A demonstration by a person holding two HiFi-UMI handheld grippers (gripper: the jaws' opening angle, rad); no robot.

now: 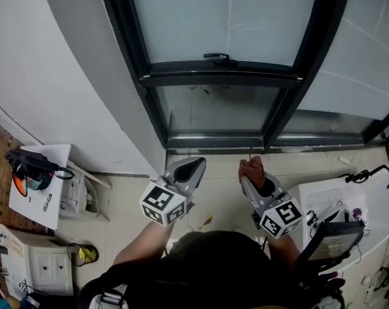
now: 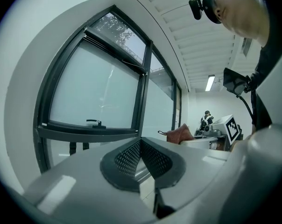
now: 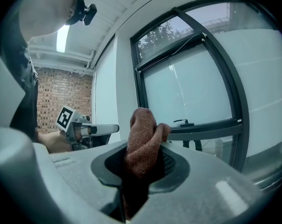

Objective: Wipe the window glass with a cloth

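the left gripper (image 1: 196, 166) sits at the end of a bare forearm (image 1: 146, 240) that comes up from the bottom edge of the head view. its tip slants up and right toward the dark window frame (image 1: 215, 77). its jaws are pressed together with nothing between them, the ribbed pads (image 2: 129, 157) meeting along one seam. just beside it, apart from it, the right gripper (image 1: 251, 174) points the same way, slightly closer to the frame's bottom rail. it pinches the cloth (image 3: 141, 141), a reddish-brown bunch that sticks up past the jaw tips and is clear of the window glass (image 1: 227, 15).

the hands are hidden behind the marker cubes (image 1: 162, 203), and the right forearm is mostly covered by the person's dark top. the lower part of the cloth is lost in the dark gap between the jaws. the window runs off the top edge of the head view.

there are two grippers, two marker cubes, one cloth and one handle (image 1: 220, 58) on the frame's middle rail. dark goggles (image 1: 28, 167) lie at the left edge of a white table (image 1: 53, 153) by the left wall.
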